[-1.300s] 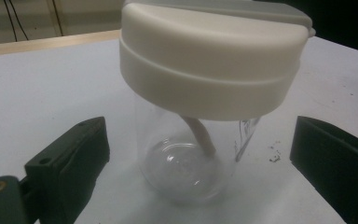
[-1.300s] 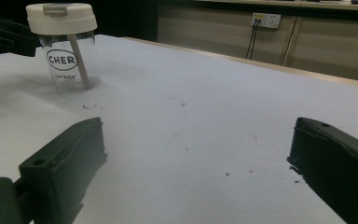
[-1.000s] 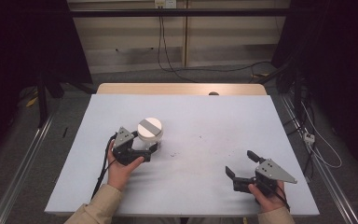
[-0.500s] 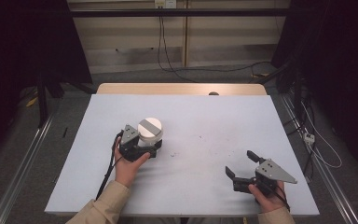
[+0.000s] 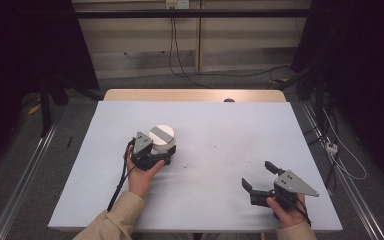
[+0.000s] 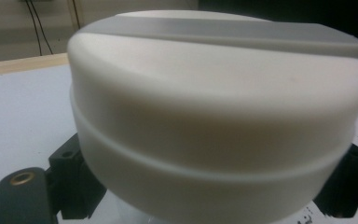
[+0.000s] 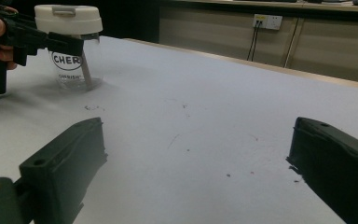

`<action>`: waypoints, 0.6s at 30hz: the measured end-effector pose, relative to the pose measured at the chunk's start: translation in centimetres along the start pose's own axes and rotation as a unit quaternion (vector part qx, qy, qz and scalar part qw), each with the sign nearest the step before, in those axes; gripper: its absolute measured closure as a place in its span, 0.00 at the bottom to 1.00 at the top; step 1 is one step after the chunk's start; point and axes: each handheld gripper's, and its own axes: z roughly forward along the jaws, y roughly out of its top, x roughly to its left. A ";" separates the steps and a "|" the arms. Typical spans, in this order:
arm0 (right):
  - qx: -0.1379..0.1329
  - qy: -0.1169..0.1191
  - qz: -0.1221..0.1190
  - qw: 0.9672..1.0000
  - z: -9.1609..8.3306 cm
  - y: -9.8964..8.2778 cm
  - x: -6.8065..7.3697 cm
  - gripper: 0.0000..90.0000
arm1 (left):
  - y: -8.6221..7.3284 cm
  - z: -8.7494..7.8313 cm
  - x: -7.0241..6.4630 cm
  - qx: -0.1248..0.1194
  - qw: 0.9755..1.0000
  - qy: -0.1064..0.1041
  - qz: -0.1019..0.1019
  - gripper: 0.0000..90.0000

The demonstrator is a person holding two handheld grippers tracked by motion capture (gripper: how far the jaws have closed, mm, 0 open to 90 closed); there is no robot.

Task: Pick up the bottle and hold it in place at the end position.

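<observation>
A clear jar [image 5: 161, 137] with a white lid crossed by a grey stripe stands left of the table's middle. My left gripper [image 5: 163, 146] is open, its jaws on either side of the jar just under the lid. In the left gripper view the lid [image 6: 214, 93] looms close, with the black jaws low at both sides of it. The right gripper view shows the jar [image 7: 74, 65] far off at the upper left, with the left gripper [image 7: 51, 43] at its neck. My right gripper [image 5: 260, 176] rests open near the front right of the table, nothing between its jaws [image 7: 196, 163].
The light blue table top [image 5: 230, 130] has faint dark scuffs near its middle. A small dark knob [image 5: 228, 100] sits at the wooden far edge. Cables and a power strip [image 5: 331, 146] lie on the floor to the right, and a metal rail [image 5: 25, 175] runs along the left.
My left gripper has slid forward and right from beside the jar until its jaws flank the jar. The right gripper has stayed still.
</observation>
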 end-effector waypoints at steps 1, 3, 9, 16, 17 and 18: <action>0.000 0.000 0.000 1.000 0.0 0.0 0.0 0.03 | 0.0 0.0 0.0 0.000 1.000 0.000 0.002 0.16; -0.001 0.000 0.001 1.000 0.0 0.0 0.0 0.03 | 0.0 0.0 0.2 0.001 1.000 0.002 0.009 0.19; -0.001 0.001 -0.001 1.000 0.0 0.0 0.0 0.03 | 0.0 -0.1 0.2 0.003 1.000 0.000 0.015 0.20; -0.002 0.001 -0.002 1.000 -0.1 0.1 0.0 0.03 | 0.0 -0.2 0.2 -0.001 0.999 0.009 0.038 0.20; -0.002 0.001 -0.002 1.000 -0.1 0.1 0.0 0.03 | 0.1 -0.2 0.2 -0.004 0.999 0.006 0.035 0.20; -0.003 0.001 -0.002 1.000 -0.1 0.1 0.0 0.03 | 0.1 -0.2 0.2 -0.009 0.999 0.005 0.032 0.21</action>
